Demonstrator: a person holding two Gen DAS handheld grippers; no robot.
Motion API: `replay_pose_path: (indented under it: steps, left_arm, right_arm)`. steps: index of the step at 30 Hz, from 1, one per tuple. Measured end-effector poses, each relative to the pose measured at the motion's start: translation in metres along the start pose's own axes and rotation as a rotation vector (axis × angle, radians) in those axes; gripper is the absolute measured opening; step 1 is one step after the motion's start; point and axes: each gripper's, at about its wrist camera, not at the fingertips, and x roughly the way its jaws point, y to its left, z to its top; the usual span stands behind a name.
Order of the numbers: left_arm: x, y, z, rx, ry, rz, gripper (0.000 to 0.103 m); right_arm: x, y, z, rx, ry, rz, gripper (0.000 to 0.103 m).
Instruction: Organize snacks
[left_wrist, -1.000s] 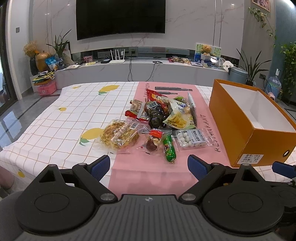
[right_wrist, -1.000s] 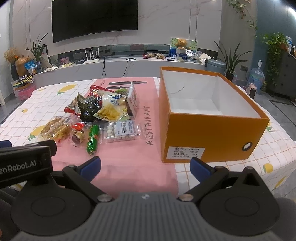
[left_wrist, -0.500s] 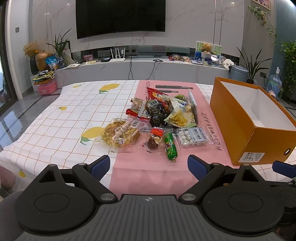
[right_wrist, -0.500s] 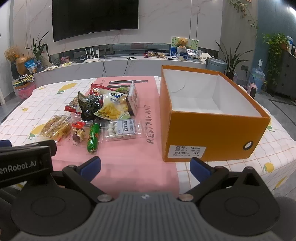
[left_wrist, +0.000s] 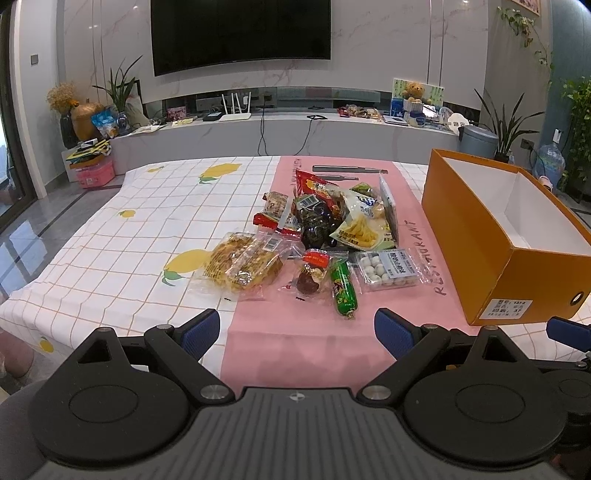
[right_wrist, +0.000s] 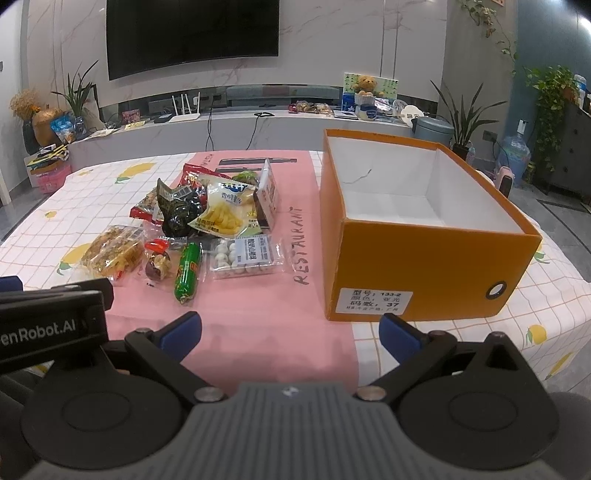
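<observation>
A pile of packaged snacks (left_wrist: 325, 225) (right_wrist: 207, 210) lies on the pink runner (left_wrist: 295, 347). At its near edge lie a clear pack of golden pastries (left_wrist: 243, 264), a green sausage stick (left_wrist: 343, 288) (right_wrist: 187, 271) and a clear tray of white balls (left_wrist: 386, 269) (right_wrist: 245, 256). An open orange box (left_wrist: 491, 236) (right_wrist: 424, 266), white and empty inside, stands to the right of the pile. My left gripper (left_wrist: 297, 330) is open and empty above the table's near edge. My right gripper (right_wrist: 290, 334) is open and empty in front of the box.
The table carries a white checked cloth with lemon prints (left_wrist: 129, 236). Dark flat utensils (left_wrist: 349, 170) lie at the runner's far end. Behind the table are a long TV bench (left_wrist: 295, 129), a wall TV and potted plants. The left gripper's body (right_wrist: 48, 321) shows at the right view's left edge.
Both views have shifted slightly, with the snacks and box sitting a little lower and nearer. Nothing on the table has moved, and both grippers stay open.
</observation>
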Motion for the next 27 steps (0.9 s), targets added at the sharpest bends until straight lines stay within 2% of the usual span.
replay_pose_path:
  steps: [20,27]
  left_arm:
    - [0.0058,0.0022,0.0007,0.002,0.034,0.024,0.103]
    - [0.0071,0.0066,0.0029,-0.001,0.042,0.025,0.103]
  right_arm:
    - [0.0025,0.0072,-0.0033,-0.013,0.000,0.009,0.100]
    - [0.0014,0.0076,-0.0034,-0.008,-0.013,0.038,0.100]
